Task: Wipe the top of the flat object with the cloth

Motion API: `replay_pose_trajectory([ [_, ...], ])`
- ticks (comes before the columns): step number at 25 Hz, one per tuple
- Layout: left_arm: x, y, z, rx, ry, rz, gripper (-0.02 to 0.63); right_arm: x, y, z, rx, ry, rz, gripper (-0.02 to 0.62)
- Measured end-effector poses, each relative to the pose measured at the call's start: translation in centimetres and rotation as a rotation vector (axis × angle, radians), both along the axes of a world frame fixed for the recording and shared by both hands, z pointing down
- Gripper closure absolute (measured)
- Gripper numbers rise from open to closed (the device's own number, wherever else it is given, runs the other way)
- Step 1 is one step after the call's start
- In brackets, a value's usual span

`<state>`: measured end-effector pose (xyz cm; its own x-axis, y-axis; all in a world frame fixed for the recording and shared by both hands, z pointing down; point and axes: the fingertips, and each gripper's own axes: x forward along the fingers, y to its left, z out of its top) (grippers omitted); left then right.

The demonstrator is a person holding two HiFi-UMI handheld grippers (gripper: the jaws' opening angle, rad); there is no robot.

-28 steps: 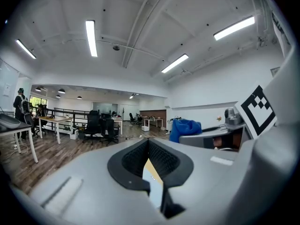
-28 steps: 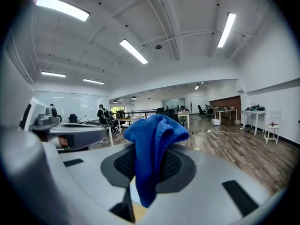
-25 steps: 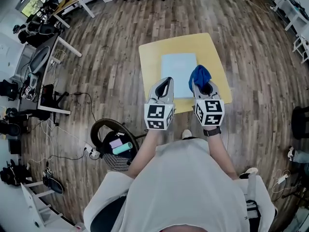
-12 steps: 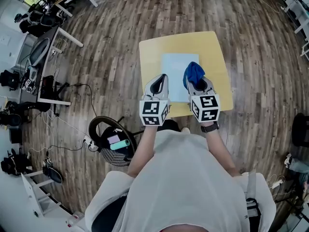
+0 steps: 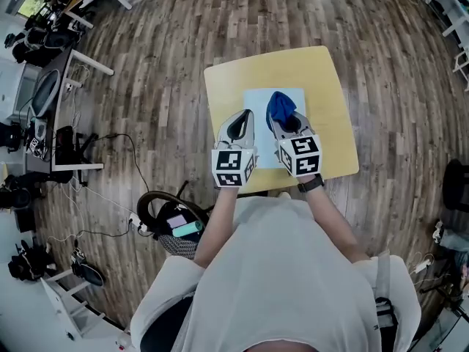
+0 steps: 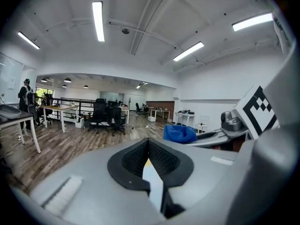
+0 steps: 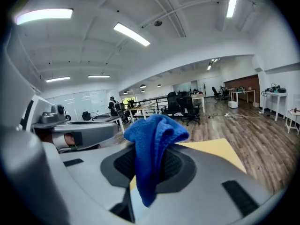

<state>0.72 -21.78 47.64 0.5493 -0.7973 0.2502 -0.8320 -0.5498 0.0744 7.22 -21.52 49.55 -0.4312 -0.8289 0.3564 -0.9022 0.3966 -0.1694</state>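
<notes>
Cloth (image 5: 281, 108): blue, bunched, clamped between the fingers of the right gripper (image 5: 287, 125). One fold stands up above the fingers and a tail hangs down through them, as the right gripper view shows.

Position: the cloth sits over the far half of the flat object (image 5: 253, 103), a pale blue sheet lying flat on the yellow desk (image 5: 330, 101). Cannot tell whether the cloth touches the sheet.

Left gripper (image 5: 236, 127): just beside the right one, over the near-left part of the sheet. Fingers clenched with nothing between them. Its own view shows the black pads drawn together, with only a sliver of pale sheet and yellow desk visible below.

Both grippers point away from the person, marker cubes toward the body, above the near half of the desk.

Surroundings: wood plank floor (image 5: 161, 64); a round black basket (image 5: 170, 222) on the floor to the person's left holds a teal item.
</notes>
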Motion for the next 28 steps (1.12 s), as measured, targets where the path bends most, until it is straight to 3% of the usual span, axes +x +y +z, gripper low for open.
replay_pose_trajectory([
  [12,-5.9,-5.1,5.0,-0.127,0.016,-0.066,0.597,-5.2,-10.0,9.4,-0.208,-0.096,0.01,0.52],
  [19,-7.3,-5.8,7.5,-0.195,0.021,-0.065,0.597,-7.2,-15.5,13.7,-0.248,-0.222,0.061,0.52],
  [23,-7.2,-6.2,8.4,-0.213,0.02,-0.051,0.597,-6.6,-17.0,16.3,-0.269,-0.213,0.099,0.52],
  [28,-6.4,-6.9,8.8,-0.223,0.016,-0.019,0.597,-2.9,-17.3,17.6,-0.287,-0.181,0.193,0.52],
])
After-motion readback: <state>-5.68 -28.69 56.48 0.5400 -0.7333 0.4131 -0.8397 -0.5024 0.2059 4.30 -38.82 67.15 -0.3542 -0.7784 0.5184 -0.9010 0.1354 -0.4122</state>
